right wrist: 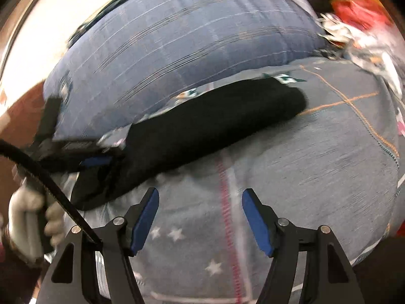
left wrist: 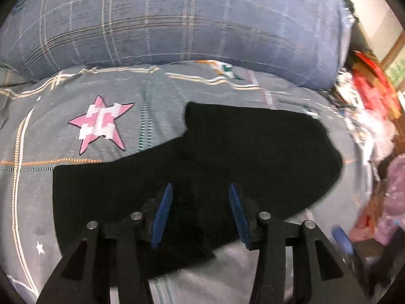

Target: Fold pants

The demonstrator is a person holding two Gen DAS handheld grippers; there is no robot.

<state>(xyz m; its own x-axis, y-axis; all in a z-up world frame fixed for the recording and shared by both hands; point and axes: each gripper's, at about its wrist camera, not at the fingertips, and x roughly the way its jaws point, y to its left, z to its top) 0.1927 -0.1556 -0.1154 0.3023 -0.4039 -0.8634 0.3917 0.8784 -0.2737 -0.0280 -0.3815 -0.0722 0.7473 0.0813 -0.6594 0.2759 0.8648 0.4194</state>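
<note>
one black pants, one plaid pillow, two grippers, one pink star

A: Both views are bulging into fisheye circles, with black corners cutting in.

B: Is the light even?

A: Mostly soft and dim over the bed. In the right wrist view, glare is washing out the wall at the upper left.

B: Blur?

A: Motion blur is smearing the right view throughout, streaking the pillow. In the left view, the clutter beyond the bed's right edge is smearing too, while the star is staying fairly crisp.

B: The pants?

A: They are reading as flat black, showing no folds.
</note>
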